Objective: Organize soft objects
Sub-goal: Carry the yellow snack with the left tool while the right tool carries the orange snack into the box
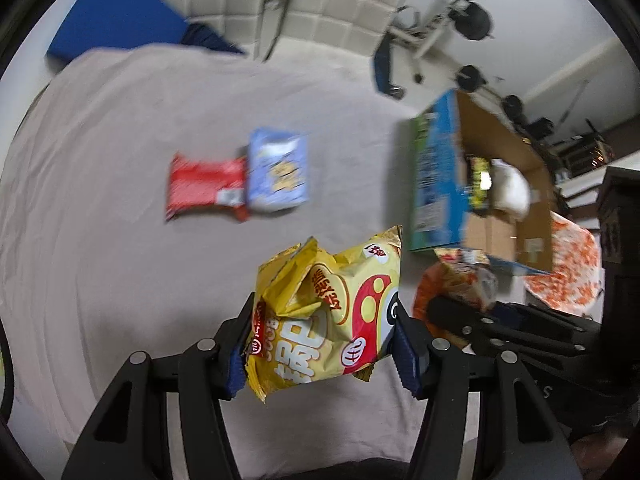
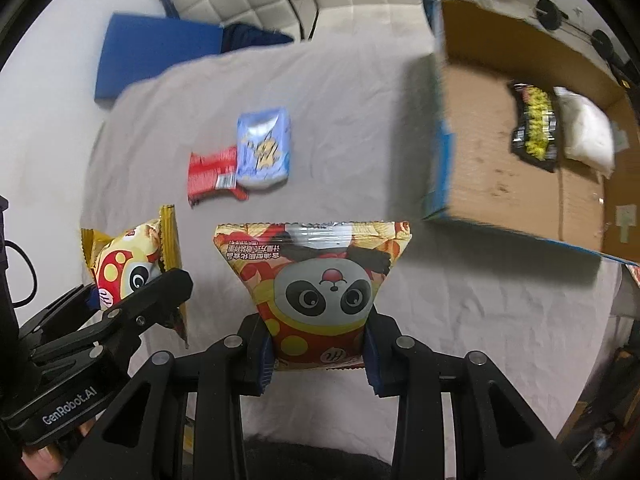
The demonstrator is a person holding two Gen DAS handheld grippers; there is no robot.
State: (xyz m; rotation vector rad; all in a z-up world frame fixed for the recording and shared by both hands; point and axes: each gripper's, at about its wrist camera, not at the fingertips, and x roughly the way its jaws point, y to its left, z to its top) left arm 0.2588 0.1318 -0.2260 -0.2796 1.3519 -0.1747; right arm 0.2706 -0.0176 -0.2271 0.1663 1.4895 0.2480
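Both views are evenly lit by soft indoor light, moderately bright, with no hard glare except a sheen on the clear top seal of the panda snack bag [image 2: 316, 280]. The cardboard box [image 2: 520, 152] throws a soft shadow leftward onto the grey sheet [image 2: 340, 92]. Motion blur smears the far things (the blue snack pack [image 1: 278, 170] most of all), while the near yellow snack bag [image 1: 324, 316] stays sharp. Fisheye bending curves the edges, ringed by black vignette.

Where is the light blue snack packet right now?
The light blue snack packet lies on the grey sheet mid-frame in both wrist views, overlapping the right end of the red packet, left of the cardboard box.
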